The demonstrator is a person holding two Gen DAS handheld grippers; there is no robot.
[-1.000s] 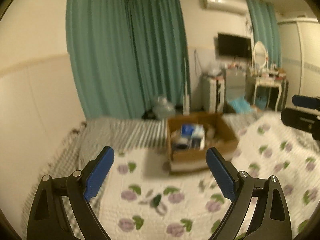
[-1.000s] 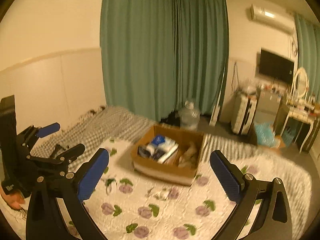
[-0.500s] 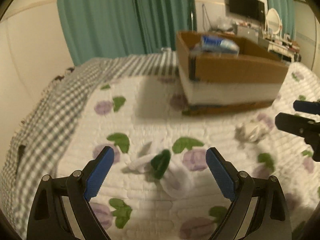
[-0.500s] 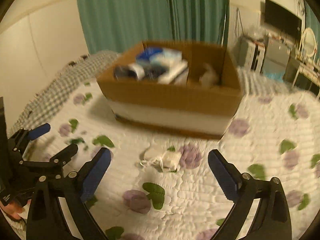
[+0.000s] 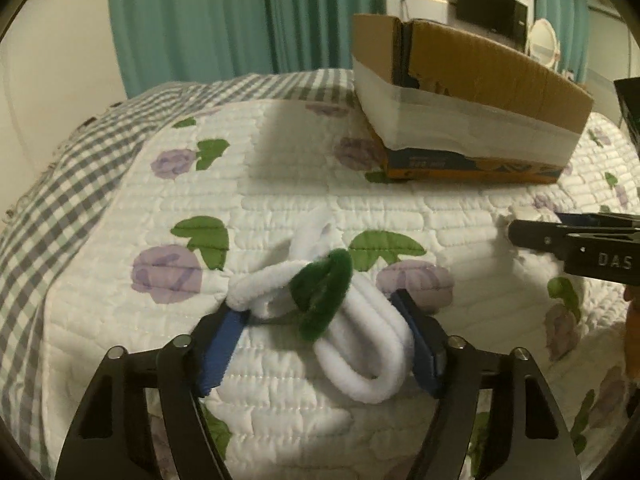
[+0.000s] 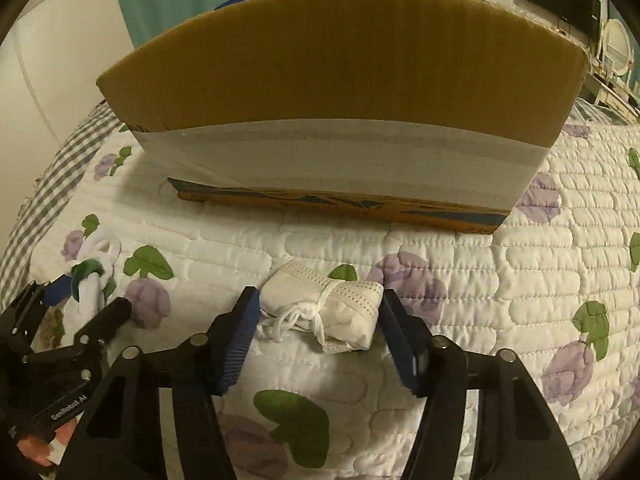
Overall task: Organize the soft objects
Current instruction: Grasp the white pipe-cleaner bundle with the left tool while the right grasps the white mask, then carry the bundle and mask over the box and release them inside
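Observation:
A white fluffy bundle with a green band [image 5: 320, 300] lies on the flowered quilt [image 5: 320, 208]. My left gripper [image 5: 320, 308] is low over it, its blue pads on either side of the bundle and touching it. A folded white face mask [image 6: 320, 308] with tangled ear loops lies on the quilt [image 6: 480, 260]. My right gripper [image 6: 316, 300] brackets it, pads at both ends. A cardboard box [image 6: 340, 92] stands just behind; it also shows in the left wrist view [image 5: 460, 96]. The left gripper and bundle show at the left in the right wrist view [image 6: 90, 280].
A grey checked blanket [image 5: 60, 184] covers the bed's left edge. Teal curtains [image 5: 240, 20] hang behind. A TV [image 5: 492, 16] and a mirror [image 5: 544, 42] stand at the far right. The right gripper's finger [image 5: 560, 236] reaches in from the right in the left wrist view.
Both grippers dropped low and forward to the quilt. The left jaws narrowed around the white bundle; the right jaws narrowed around the face mask. The box looms much closer.

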